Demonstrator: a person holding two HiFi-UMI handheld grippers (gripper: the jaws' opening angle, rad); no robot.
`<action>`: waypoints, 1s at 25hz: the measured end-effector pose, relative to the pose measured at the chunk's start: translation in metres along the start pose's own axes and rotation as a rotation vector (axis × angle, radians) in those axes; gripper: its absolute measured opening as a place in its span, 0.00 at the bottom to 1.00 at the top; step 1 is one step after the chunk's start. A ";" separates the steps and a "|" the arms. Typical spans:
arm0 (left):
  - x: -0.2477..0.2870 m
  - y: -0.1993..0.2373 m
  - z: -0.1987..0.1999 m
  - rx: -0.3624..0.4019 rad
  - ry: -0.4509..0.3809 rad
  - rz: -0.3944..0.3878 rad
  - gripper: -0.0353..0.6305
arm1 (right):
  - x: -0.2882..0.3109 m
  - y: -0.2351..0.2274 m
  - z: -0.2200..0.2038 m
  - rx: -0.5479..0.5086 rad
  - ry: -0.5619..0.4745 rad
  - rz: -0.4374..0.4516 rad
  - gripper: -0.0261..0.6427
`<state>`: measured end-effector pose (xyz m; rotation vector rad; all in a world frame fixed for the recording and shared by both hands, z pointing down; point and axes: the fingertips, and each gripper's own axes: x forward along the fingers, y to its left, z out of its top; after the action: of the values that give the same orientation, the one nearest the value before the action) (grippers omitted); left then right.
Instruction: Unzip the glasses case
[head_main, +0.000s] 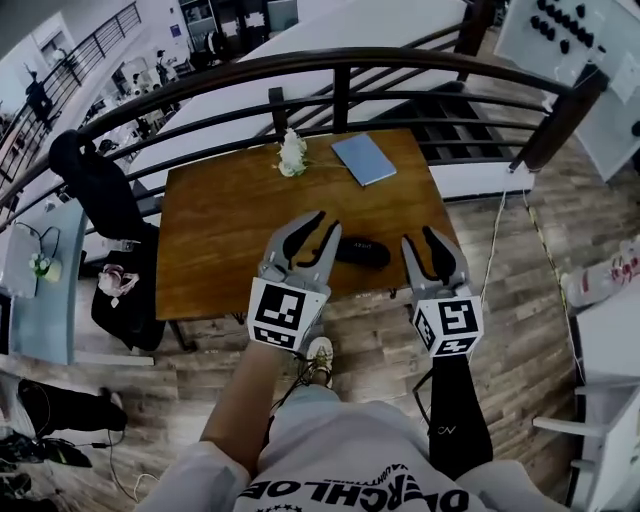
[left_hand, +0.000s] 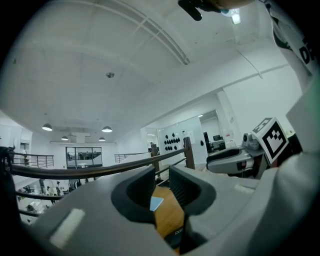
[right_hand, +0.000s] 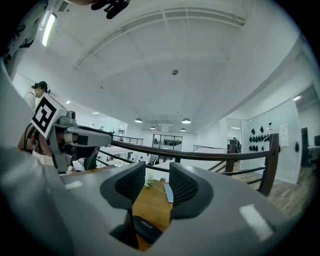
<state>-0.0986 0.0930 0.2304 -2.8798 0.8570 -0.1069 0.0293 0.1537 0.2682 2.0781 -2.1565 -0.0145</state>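
My left gripper (left_hand: 162, 189) has its jaws apart with nothing between them; my right gripper (right_hand: 157, 187) is likewise open and empty; the black oval glasses case (head_main: 362, 252) lies on the brown wooden table (head_main: 220, 230) between the two, one end hidden behind the left jaws; its white lettering sits upside down, too small to read.

A blue notebook (head_main: 364, 158) and a white flower bunch (head_main: 292, 154) lie on the wooden table (head_main: 220, 220) beside a dark railing (head_main: 400, 58).
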 end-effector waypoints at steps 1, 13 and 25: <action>0.010 0.006 -0.002 0.000 0.001 -0.017 0.18 | 0.009 -0.004 0.000 0.003 0.001 -0.013 0.31; 0.094 0.049 -0.029 0.032 0.031 -0.198 0.18 | 0.091 -0.040 -0.011 0.049 0.028 -0.125 0.33; 0.118 0.046 -0.069 0.067 0.118 -0.345 0.18 | 0.115 -0.051 -0.031 0.098 0.062 -0.168 0.34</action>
<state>-0.0322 -0.0174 0.2951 -2.9507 0.3547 -0.3361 0.0802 0.0404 0.3045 2.2767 -1.9793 0.1375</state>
